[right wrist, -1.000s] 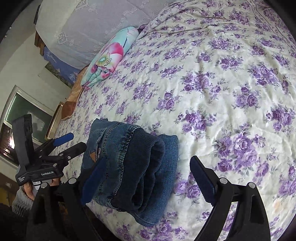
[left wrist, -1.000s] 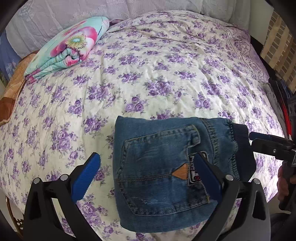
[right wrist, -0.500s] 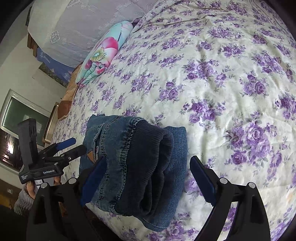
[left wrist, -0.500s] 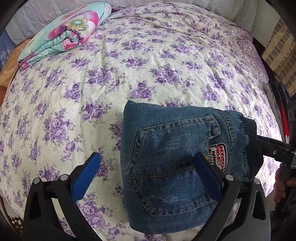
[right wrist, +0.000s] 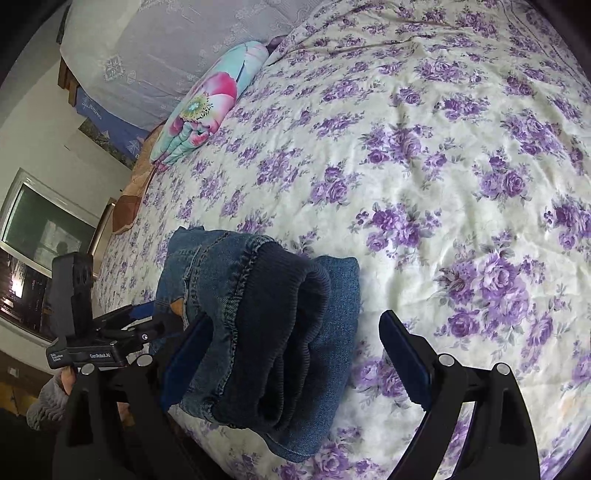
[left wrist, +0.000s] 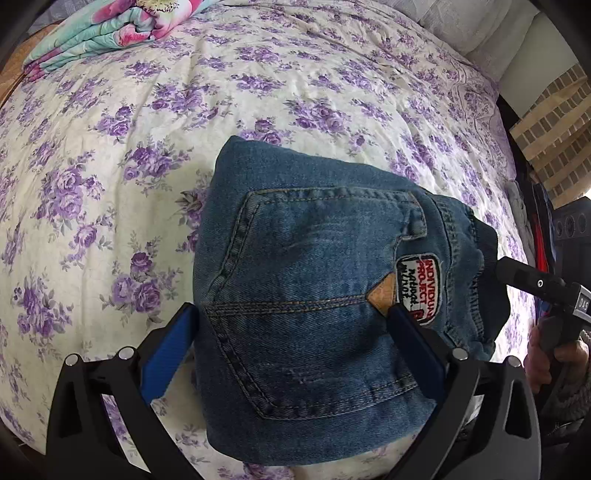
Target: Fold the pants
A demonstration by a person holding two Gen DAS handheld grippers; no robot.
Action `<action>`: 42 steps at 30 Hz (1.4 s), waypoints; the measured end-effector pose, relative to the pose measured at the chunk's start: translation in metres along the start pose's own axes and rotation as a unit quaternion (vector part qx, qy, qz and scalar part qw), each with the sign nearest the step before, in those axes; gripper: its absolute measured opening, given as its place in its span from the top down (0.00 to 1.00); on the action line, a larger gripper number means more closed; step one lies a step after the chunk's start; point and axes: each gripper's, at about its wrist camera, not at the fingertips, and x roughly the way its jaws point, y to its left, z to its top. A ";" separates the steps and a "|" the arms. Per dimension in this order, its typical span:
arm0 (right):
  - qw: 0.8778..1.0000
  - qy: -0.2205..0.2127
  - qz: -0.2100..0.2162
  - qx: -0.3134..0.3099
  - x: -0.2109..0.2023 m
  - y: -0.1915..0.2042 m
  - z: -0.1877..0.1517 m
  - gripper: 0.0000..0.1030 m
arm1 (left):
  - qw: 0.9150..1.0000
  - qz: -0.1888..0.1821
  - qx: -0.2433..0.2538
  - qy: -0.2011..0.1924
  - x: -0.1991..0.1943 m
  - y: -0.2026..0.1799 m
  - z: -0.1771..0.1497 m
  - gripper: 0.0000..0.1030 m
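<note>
The blue denim pants (left wrist: 314, 295) lie folded into a thick bundle near the front edge of the bed, back pocket and a patch facing up. My left gripper (left wrist: 291, 310) is open, one fingertip at the bundle's left edge and the other over its right part. In the right wrist view the pants (right wrist: 258, 325) show their ribbed dark waistband end. My right gripper (right wrist: 295, 317) is open, with the bundle filling the left half of the gap. Each gripper also shows in the other's view: right gripper (left wrist: 535, 284), left gripper (right wrist: 110, 339).
The purple-flowered bedspread (left wrist: 258, 92) stretches far beyond the pants. A folded floral quilt (left wrist: 110, 26) (right wrist: 207, 107) lies at the far left of the bed. A brick wall (left wrist: 554, 129) stands to the right, a window (right wrist: 40, 229) to the left. A hand (left wrist: 543, 354) holds the right gripper.
Both grippers have come closer to the folded pants, which now fill more of each view. The jaws have stayed open and the bundle keeps its shape.
</note>
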 end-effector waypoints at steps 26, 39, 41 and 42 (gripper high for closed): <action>0.995 0.051 0.074 -0.031 0.050 -0.009 0.000 0.03 | 0.985 -0.109 -0.129 -0.030 0.020 0.036 -0.023 0.04; 0.989 0.039 0.131 0.063 0.048 -0.033 0.007 0.05 | 0.981 -0.117 -0.153 -0.034 0.017 0.039 -0.024 0.06; 0.990 0.038 0.130 0.049 0.048 -0.029 0.004 0.18 | 0.982 -0.109 -0.150 -0.033 0.014 0.036 -0.024 0.08; 0.990 0.038 0.129 0.047 0.047 -0.029 0.004 0.22 | 0.983 -0.105 -0.149 -0.033 0.012 0.034 -0.024 0.10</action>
